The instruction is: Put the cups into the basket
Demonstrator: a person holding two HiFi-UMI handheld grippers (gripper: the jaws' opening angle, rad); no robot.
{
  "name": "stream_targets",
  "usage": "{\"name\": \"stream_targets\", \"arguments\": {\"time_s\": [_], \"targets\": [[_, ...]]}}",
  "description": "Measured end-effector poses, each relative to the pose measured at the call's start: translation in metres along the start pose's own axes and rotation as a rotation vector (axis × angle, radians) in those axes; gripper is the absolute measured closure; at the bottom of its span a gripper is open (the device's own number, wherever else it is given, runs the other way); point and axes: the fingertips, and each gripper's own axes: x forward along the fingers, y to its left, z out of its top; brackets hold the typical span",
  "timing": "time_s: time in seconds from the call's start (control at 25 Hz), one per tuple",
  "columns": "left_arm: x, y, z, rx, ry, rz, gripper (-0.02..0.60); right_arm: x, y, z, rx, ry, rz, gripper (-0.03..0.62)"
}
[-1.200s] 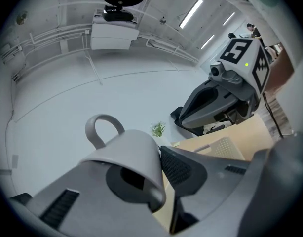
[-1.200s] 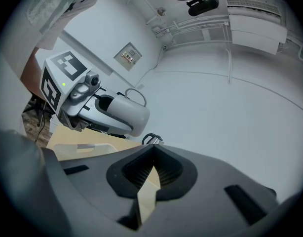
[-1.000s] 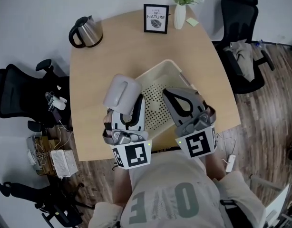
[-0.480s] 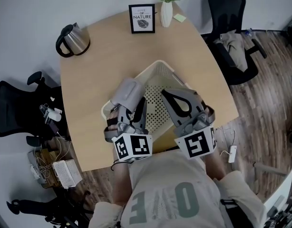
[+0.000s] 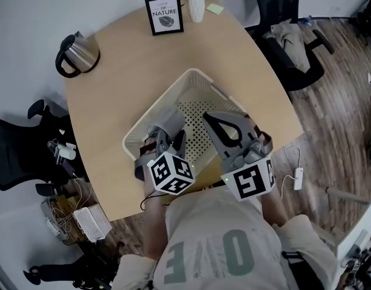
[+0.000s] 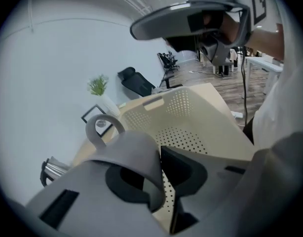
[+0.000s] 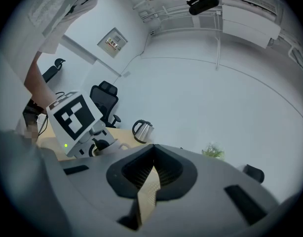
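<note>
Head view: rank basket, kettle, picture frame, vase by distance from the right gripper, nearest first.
1. basket, its right wall between the jaws of the right gripper.
2. vase and picture frame, far edge: too close to call.
3. kettle, far-left corner.

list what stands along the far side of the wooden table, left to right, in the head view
stainless steel kettle with a black handle → black-framed print → white ceramic vase holding a green plant → pale yellow sticky note
</note>
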Motion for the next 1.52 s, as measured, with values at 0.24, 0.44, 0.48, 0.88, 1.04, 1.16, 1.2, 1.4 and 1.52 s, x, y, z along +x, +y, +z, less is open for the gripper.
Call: {"name": "stream_targets", "arguments": {"time_s": [0.24, 0.44, 0.48, 0.88, 1.04, 1.16, 1.2, 1.4, 1.52], "targets": [[0.028, -0.031, -0.029, -0.001, 0.137, -0.148, 0.5, 0.003, 0.003, -0.017, 0.041, 0.052, 0.003, 0.595], [0.046, -0.044, -0.044, 0.007, 0.203, -0.233, 0.5, 0.008, 0.005, -0.03, 0.08, 0.083, -0.004, 0.595], [0.049, -0.046, -0.046, 0.014, 0.21, -0.245, 0.5, 0.008, 0.005, -0.033, 0.087, 0.091, -0.007, 0.595], [0.076, -0.066, -0.054, 0.143, 0.283, -0.345, 0.5, 0.003, -0.001, -0.069, 0.169, 0.156, -0.032, 0.595], [0.078, -0.066, -0.048, 0.147, 0.269, -0.332, 0.5, 0.003, -0.002, -0.073, 0.201, 0.154, -0.043, 0.595], [0.077, -0.064, -0.041, 0.135, 0.241, -0.323, 0.495, 0.004, -0.004, -0.069, 0.203, 0.136, -0.041, 0.595], [0.076, -0.063, -0.039, 0.131, 0.236, -0.318, 0.486, 0.004, -0.004, -0.068, 0.203, 0.131, -0.04, 0.595], [0.068, -0.061, -0.031, 0.113, 0.208, -0.292, 0.485, 0.001, -0.004, -0.061, 0.197, 0.116, -0.034, 0.595], [0.064, -0.057, -0.025, 0.102, 0.187, -0.266, 0.485, 0.0, -0.004, -0.057, 0.191, 0.108, -0.033, 0.595]]}}
